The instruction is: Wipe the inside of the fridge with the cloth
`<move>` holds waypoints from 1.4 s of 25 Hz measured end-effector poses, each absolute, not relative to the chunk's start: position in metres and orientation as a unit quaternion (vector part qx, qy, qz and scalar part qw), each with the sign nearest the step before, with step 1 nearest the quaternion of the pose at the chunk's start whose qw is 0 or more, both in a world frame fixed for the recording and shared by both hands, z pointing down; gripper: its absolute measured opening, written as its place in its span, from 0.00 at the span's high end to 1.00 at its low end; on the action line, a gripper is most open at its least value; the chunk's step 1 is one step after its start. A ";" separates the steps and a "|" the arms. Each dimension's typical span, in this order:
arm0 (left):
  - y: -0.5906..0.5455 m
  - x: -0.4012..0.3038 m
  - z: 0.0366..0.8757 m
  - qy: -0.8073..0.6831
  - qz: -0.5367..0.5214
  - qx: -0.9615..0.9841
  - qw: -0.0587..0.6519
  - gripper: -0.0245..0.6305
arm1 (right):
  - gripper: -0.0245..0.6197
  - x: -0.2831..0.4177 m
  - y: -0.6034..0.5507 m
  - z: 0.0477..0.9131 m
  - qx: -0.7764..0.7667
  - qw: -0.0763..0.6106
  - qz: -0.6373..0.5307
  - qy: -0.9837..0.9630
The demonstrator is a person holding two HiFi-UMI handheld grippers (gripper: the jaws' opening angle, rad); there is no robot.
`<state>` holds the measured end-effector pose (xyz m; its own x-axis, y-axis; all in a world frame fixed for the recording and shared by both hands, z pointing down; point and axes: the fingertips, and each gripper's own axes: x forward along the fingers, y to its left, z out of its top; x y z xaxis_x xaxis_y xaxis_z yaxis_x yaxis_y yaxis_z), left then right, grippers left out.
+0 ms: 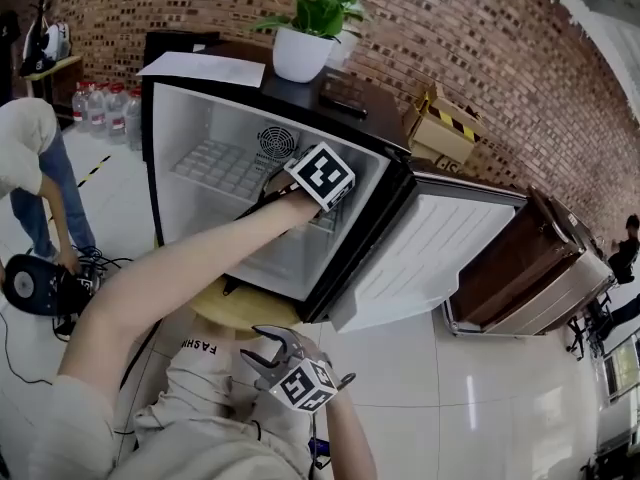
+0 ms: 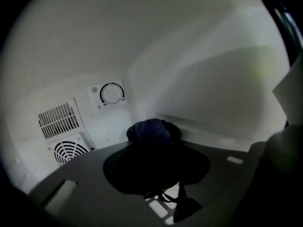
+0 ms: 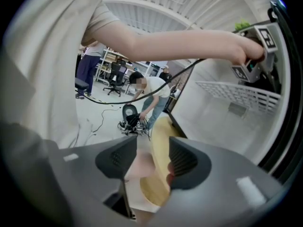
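- Dark blue bunched cloth (image 2: 150, 130): pinched in the left tool (image 2: 154, 151), jaws closed on it, deep inside the small black fridge with white lining (image 1: 185, 118), near its back corner. Wall contact uncertain.
- Step (judged): wiping under way. Next: press the cloth on the lining and sweep.
- Fridge contents: only a bare white wire shelf (image 1: 215, 166), left of the tool.
- Right tool (image 3: 147, 160): jaws partly apart, empty, outside the fridge.

Ahead of you, a red brick wall (image 1: 480, 38) fills the background. A leafy green plant in a white pot (image 1: 303, 53) stands near a white sheet of paper (image 1: 203, 68). To your right are a cardboard box with yellow-and-black tape (image 1: 440, 128) and a brown wooden cabinet (image 1: 520, 263). To your left, a person in a white shirt and blue jeans (image 1: 35, 168) bends over a dark round device (image 1: 30, 283) on the white tiled floor (image 1: 420, 388).
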<state>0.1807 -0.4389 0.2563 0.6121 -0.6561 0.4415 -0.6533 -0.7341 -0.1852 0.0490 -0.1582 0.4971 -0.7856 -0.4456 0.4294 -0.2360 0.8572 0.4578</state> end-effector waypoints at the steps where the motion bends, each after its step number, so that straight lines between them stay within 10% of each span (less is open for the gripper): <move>1: -0.447 0.182 0.260 0.366 -0.249 -0.897 -0.017 0.73 | 0.63 0.048 -0.158 0.496 0.185 0.271 -0.194 -0.924; 6: -0.440 0.178 0.265 0.333 -0.228 -0.908 -0.112 0.74 | 0.64 0.053 -0.152 0.487 0.178 0.273 -0.202 -0.924; 20: -0.266 0.159 0.275 0.176 -0.159 -0.970 -0.052 0.74 | 0.65 0.052 -0.145 0.492 0.157 0.291 -0.199 -0.923; 35: -0.436 0.189 0.360 0.334 0.004 -0.942 0.029 0.73 | 0.66 0.058 -0.123 0.488 0.117 0.320 -0.201 -0.918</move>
